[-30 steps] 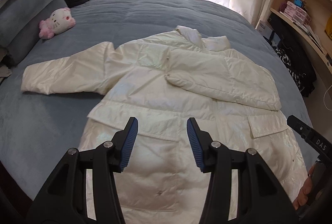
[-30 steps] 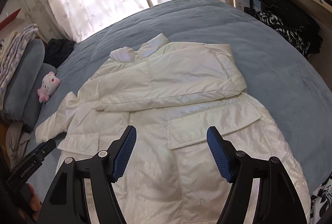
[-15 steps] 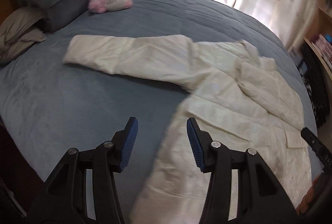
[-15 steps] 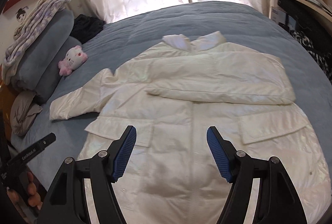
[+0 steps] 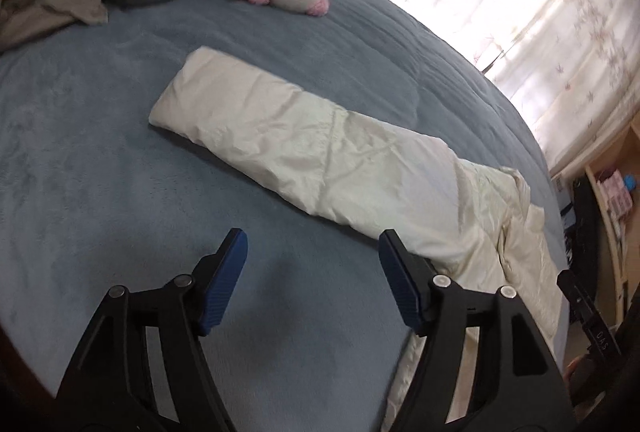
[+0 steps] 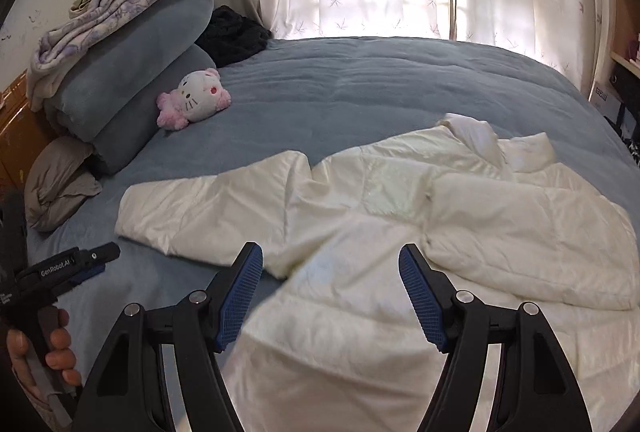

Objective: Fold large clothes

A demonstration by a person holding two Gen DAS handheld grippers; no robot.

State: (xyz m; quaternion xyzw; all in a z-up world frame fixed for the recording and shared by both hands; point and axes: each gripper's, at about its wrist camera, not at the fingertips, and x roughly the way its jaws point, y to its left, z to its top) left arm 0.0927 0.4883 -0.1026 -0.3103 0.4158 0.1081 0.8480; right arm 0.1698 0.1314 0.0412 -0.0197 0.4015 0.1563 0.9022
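In the left wrist view, the left gripper (image 5: 312, 260) hung over the blue bed (image 5: 100, 168) with its jaws wide open and empty, and the outstretched sleeve (image 5: 304, 140) of the white jacket (image 5: 480, 208) lay just ahead. In the right wrist view, the right gripper (image 6: 330, 278) was also wide open and empty above the jacket's lower part, near the plush toy (image 6: 194, 100) at the pillows (image 6: 132, 80).

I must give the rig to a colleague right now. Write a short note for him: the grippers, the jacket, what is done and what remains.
Left hand-held gripper: open, empty, over the blue bed cover near the outstretched sleeve.
Right hand-held gripper: open, empty, above the white jacket body.
Jacket lies flat, front up, collar toward the window.
Done: one sleeve folded across the chest.
Left: fold in the outstretched sleeve, then the body.
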